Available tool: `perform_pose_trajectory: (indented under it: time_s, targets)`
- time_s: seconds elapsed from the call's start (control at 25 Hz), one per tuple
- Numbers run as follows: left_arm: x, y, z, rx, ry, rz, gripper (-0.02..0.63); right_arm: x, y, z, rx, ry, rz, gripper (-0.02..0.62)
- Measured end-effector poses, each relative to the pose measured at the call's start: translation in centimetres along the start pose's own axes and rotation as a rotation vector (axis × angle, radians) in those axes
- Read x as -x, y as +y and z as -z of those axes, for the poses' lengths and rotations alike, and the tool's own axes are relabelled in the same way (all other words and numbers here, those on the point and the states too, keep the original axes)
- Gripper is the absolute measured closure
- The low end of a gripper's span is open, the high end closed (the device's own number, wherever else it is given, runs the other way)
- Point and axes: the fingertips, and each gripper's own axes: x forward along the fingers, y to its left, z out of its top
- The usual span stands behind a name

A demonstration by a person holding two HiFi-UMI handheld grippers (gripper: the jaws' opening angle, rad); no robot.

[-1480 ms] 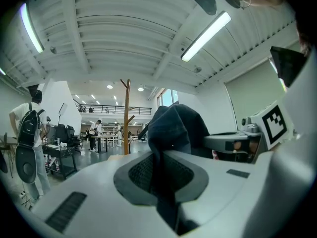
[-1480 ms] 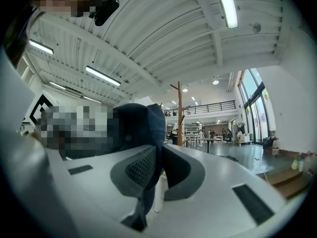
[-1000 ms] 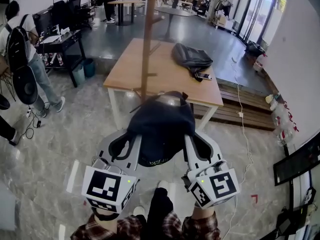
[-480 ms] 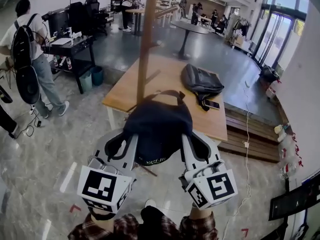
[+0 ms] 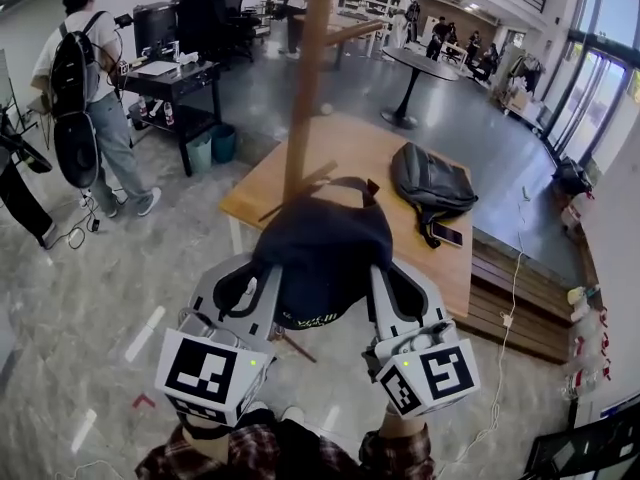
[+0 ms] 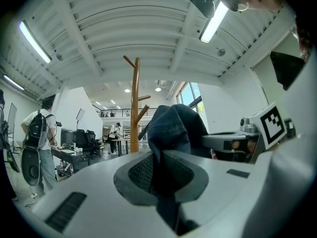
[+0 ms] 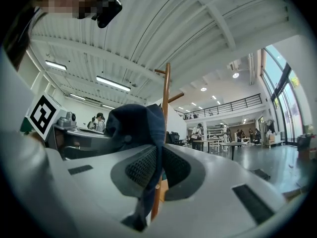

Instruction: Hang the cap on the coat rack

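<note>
A dark navy cap (image 5: 322,258) hangs stretched between my two grippers in the head view. My left gripper (image 5: 262,290) is shut on the cap's left edge, and the fabric (image 6: 166,133) runs down between its jaws. My right gripper (image 5: 385,290) is shut on the cap's right edge, with cloth (image 7: 143,133) pinched between its pads. The wooden coat rack (image 5: 308,78) rises just beyond the cap, and its pole with upward pegs (image 6: 134,105) stands ahead in the left gripper view and behind the cap in the right gripper view (image 7: 166,100).
A wooden table (image 5: 370,183) with a dark backpack (image 5: 430,183) and a phone (image 5: 447,233) stands behind the rack. At left a person with a backpack (image 5: 85,88) stands beside a black cart (image 5: 175,88). A round table (image 5: 415,68) is farther back.
The head view has shifted: the rack pole and table now sit slightly farther right and nearer, and the cap stays held between both grippers at the same spread.
</note>
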Motion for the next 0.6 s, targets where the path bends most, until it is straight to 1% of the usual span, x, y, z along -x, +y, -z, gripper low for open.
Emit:
perform_pose_trajectory:
  time_s: [0.2, 0.36, 0.6]
  targets:
    - [-1.5, 1.3, -0.3, 0.002, -0.003, -0.017, 0.572, -2.0, -0.7, -0.2, 0.006, 0.0, -0.014, 0.566]
    - [-2.0, 2.3, -1.7, -0.001, -0.041, -0.02, 0.572, -3.2, -0.7, -1.5, 0.034, -0.019, -0.02, 0.566]
    - [-2.1, 3.4, -3.8, -0.026, -0.09, -0.035, 0.572, -4.6, -0.6, -3.9, 0.074, -0.071, -0.038, 0.566]
